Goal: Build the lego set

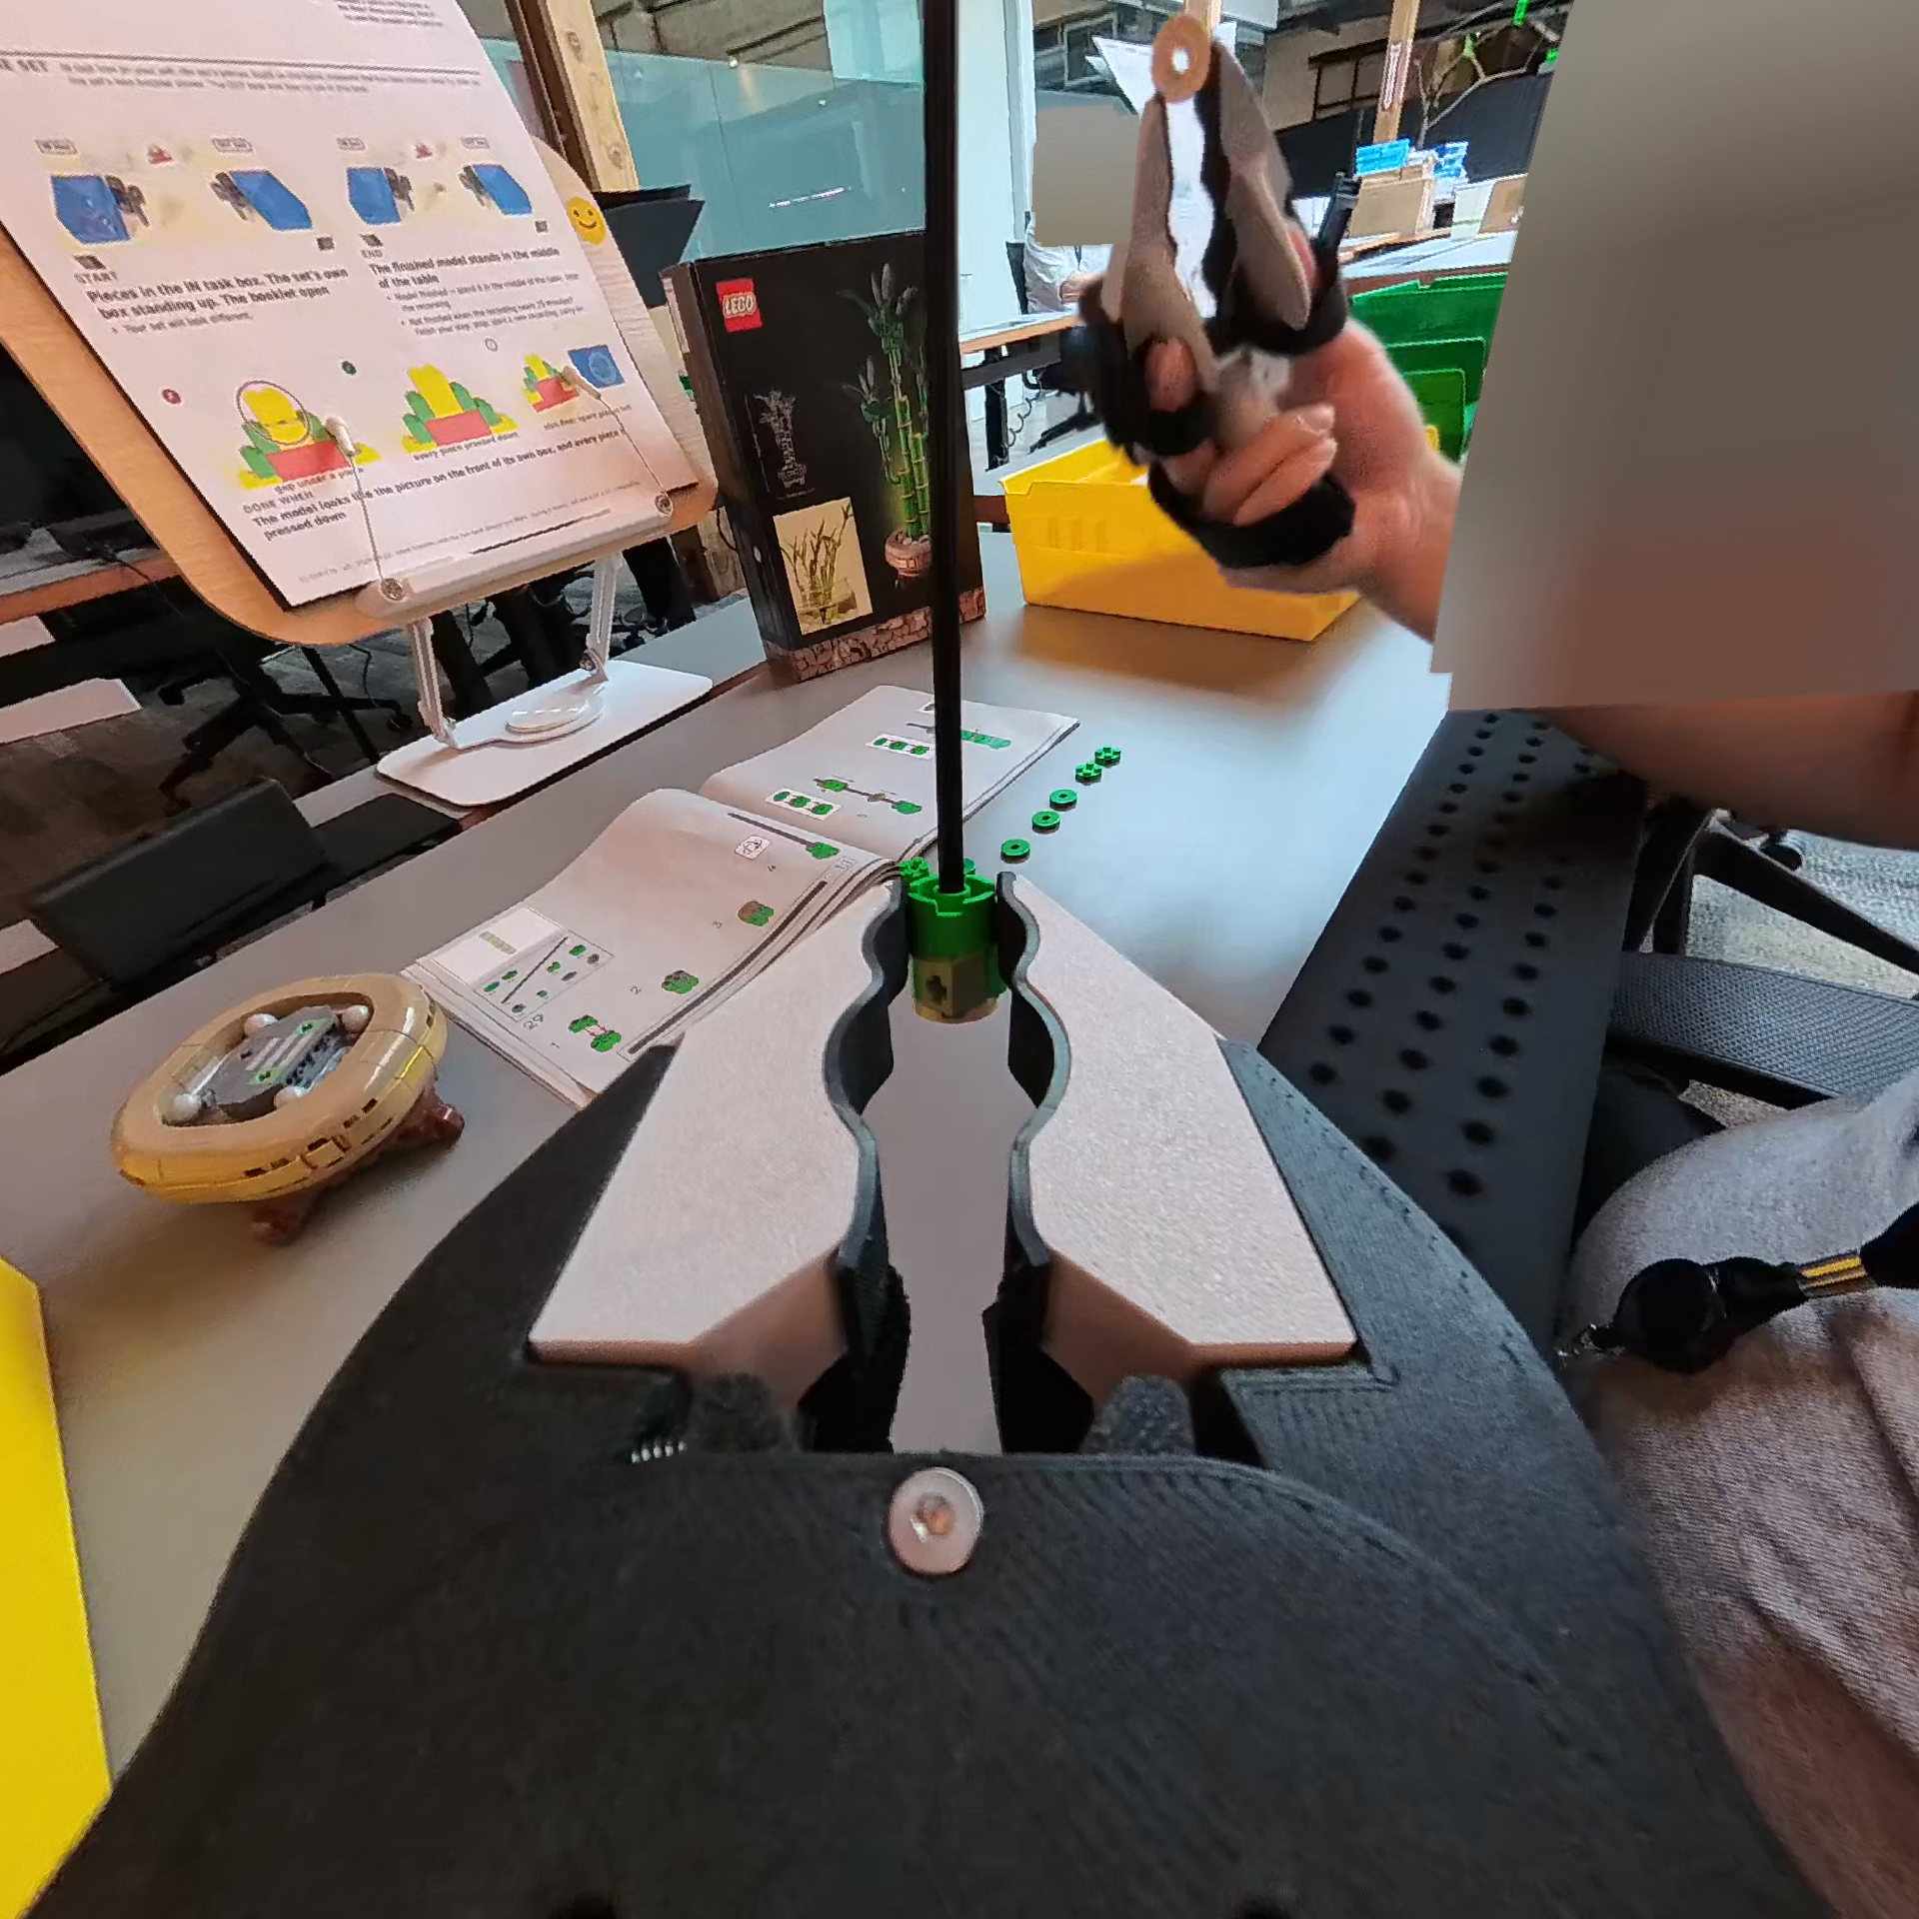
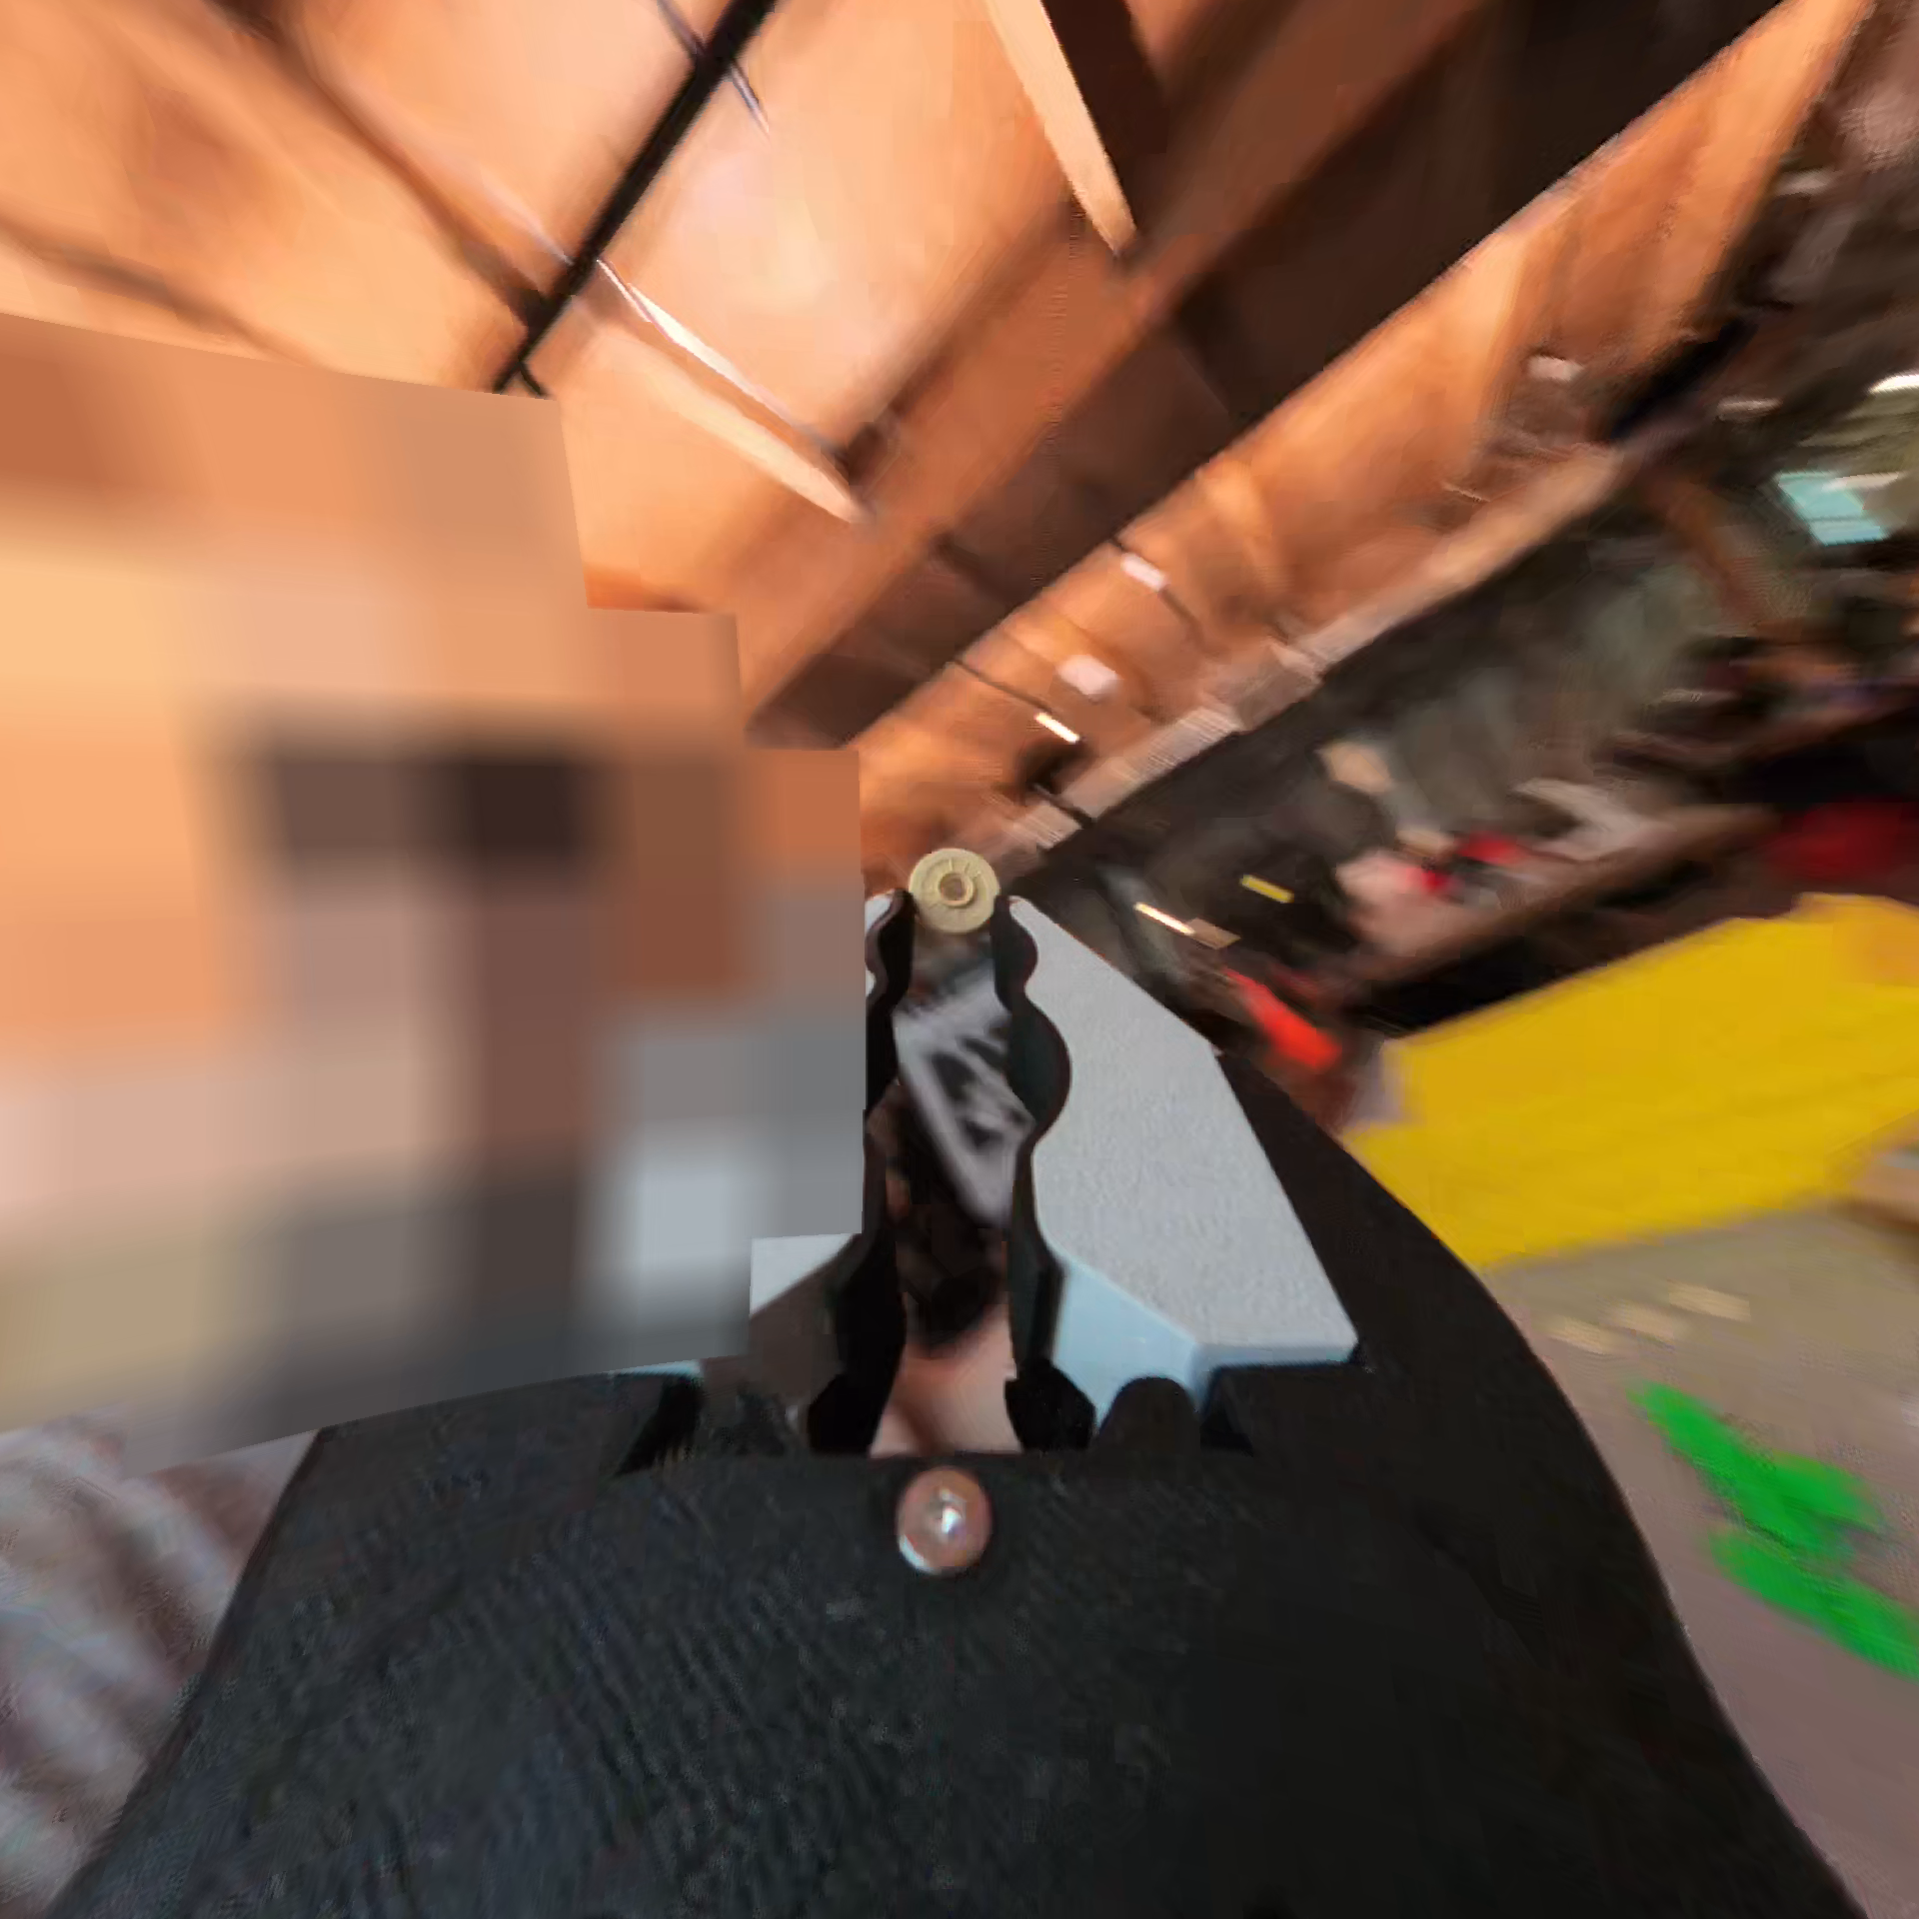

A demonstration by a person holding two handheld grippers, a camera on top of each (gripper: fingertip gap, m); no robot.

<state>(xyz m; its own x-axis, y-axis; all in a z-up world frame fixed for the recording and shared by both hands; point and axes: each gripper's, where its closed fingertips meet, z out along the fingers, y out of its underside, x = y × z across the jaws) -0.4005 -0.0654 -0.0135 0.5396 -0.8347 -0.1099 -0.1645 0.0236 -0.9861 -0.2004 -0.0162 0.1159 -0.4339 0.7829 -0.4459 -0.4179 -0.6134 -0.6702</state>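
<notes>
The left claw (image 1: 950, 935) is clenched on a green and tan stack of round pieces (image 1: 952, 950) with a long black rod (image 1: 943, 436) rising upright out of it, held above the desk (image 1: 1225, 893). Behind it lies the open instruction booklet (image 1: 665, 924), and a row of small green pieces (image 1: 1059, 800) sits just beside its right page. A tan round base model (image 1: 280, 1090) stands to the left; the set's dark box (image 1: 831, 447) stands upright farther back, beside a sheet on a stand (image 1: 312, 291). A yellow bin (image 1: 1122, 540) sits beyond — its contents cannot be seen. The right claw (image 2: 953, 914), raised high, pinches a tan ring piece (image 2: 953, 891) at its tips.
</notes>
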